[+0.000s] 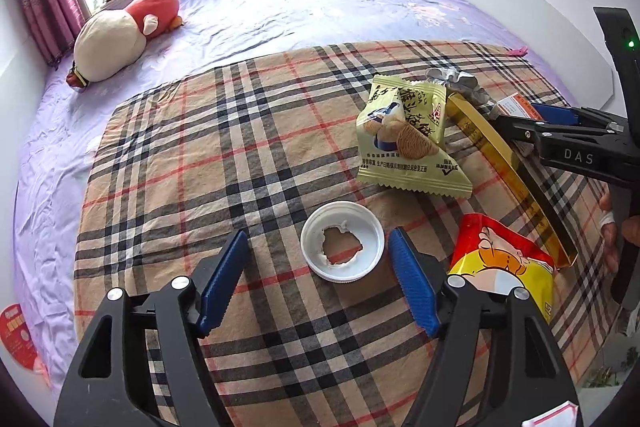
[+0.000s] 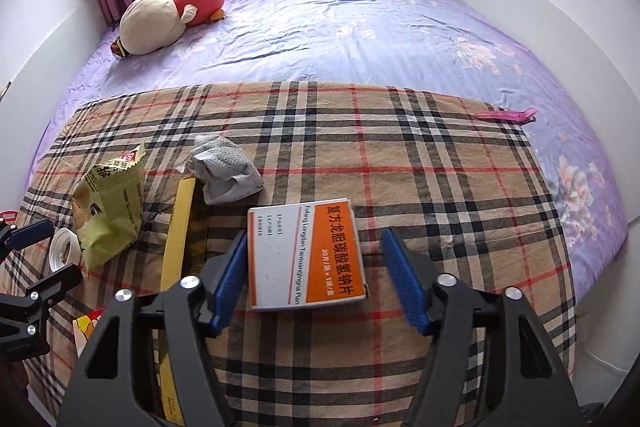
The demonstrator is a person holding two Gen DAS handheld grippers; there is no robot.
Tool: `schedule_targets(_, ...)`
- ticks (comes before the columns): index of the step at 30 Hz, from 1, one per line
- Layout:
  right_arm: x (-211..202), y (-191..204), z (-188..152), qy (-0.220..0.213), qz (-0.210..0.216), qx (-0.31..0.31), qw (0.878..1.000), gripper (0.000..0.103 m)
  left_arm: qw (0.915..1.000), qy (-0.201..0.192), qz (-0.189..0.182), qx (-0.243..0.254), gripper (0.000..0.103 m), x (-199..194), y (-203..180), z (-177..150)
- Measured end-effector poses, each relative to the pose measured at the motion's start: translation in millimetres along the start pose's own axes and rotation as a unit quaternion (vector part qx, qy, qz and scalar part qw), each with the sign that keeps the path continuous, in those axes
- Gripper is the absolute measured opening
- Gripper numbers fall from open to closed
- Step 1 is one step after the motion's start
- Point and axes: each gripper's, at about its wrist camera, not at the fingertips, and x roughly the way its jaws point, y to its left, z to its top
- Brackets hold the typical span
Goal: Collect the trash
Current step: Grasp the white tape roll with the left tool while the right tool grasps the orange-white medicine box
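My left gripper [image 1: 318, 281] released, jaws apart beside white lid [image 1: 342, 246], my right gripper [image 2: 314, 275] released, straddling orange-white box [image 2: 306, 255] without clamping, plaid cloth [image 2: 400, 155] underneath

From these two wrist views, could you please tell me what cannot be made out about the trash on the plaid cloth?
- Red and yellow wrapper: left wrist view, its near end is hidden behind the left gripper; right wrist view shows only a sliver.
- White lid: right wrist view, half hidden by the green snack bag.
- Medicine box: left wrist view, mostly covered by the right gripper.
- Gold strip: right wrist view, near end cut off by the gripper body.
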Motion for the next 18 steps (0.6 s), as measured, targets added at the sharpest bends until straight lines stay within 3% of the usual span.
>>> schedule_targets(1, -1.4, 0.6, -0.5, 0.000, 0.001, 0.000, 1.000, 0.052, 1.0000, -0.001, 0.000, -0.001, 0.066, -1.1, -0.2, -0.7)
schedule_targets(7, -7.5, 1.2, -7.9, 0.004, -0.002, 0.004, 1.000, 0.052, 0.9999, 0.000, 0.006, -0.009, 0.039, -5.4, 8.1, -3.6)
schedule_targets(18, -40.9, -9.8, -50.6, 0.008, 0.001, 0.034, 0.999, 0.051, 0.9999, 0.009, -0.010, -0.002, 0.039, -14.0, 13.5, -14.2)
